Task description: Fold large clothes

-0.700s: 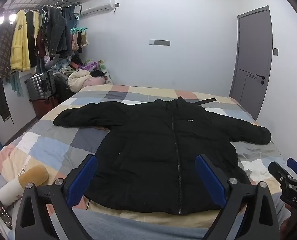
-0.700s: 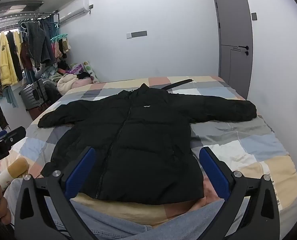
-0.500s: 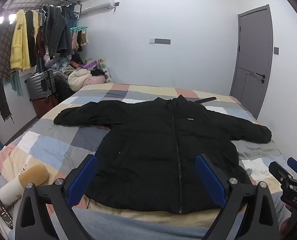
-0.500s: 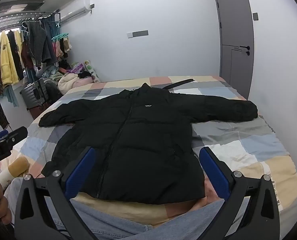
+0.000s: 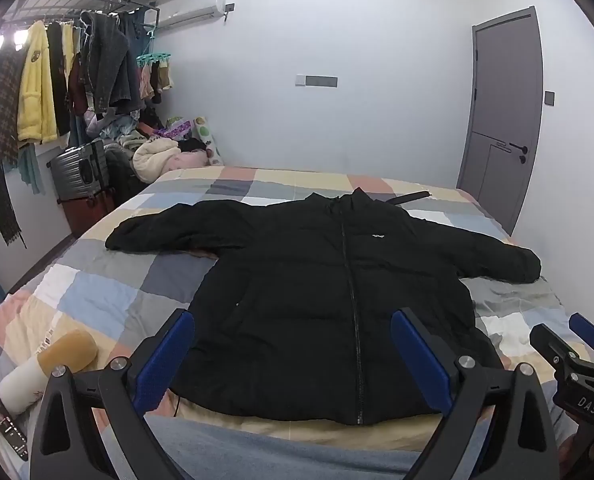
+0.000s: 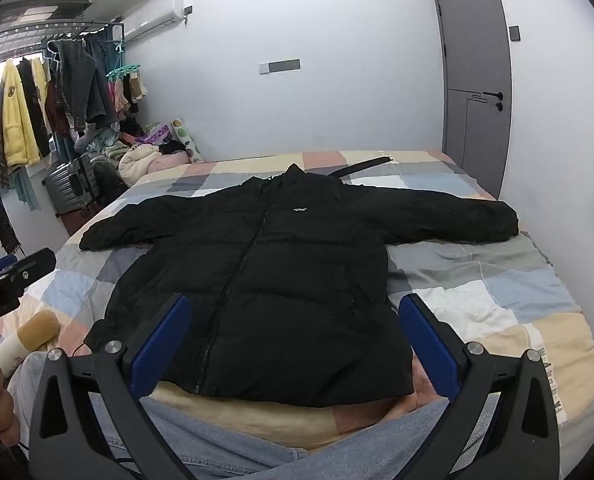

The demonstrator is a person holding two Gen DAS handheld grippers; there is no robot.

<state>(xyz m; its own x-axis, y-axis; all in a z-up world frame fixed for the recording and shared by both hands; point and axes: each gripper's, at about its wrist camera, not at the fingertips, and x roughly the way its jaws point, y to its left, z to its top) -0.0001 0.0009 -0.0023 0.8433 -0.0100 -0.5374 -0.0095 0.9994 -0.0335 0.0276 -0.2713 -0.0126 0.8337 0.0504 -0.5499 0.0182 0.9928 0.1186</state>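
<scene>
A large black puffer jacket (image 5: 329, 280) lies flat and zipped on the checked bedspread (image 5: 109, 292), front up, both sleeves spread out sideways; it also shows in the right wrist view (image 6: 281, 276). My left gripper (image 5: 293, 354) is open and empty, held above the jacket's near hem. My right gripper (image 6: 291, 338) is open and empty, also above the near hem. Each gripper shows at the edge of the other's view: the right one (image 5: 577, 364) and the left one (image 6: 13, 280).
A clothes rack (image 5: 57, 80) with hanging garments, a suitcase (image 5: 81, 172) and a heap of bedding (image 5: 157, 156) stand at the left. A grey door (image 5: 501, 120) is at the right. A yellow-and-white plush thing (image 5: 45, 368) and a remote (image 5: 3, 422) lie at the bed's near left. A black strap (image 6: 361, 166) lies behind the collar.
Both views have tilted very slightly, so the jacket sits a little lower in frame. Both grippers stay open; nothing was taken hold of.
</scene>
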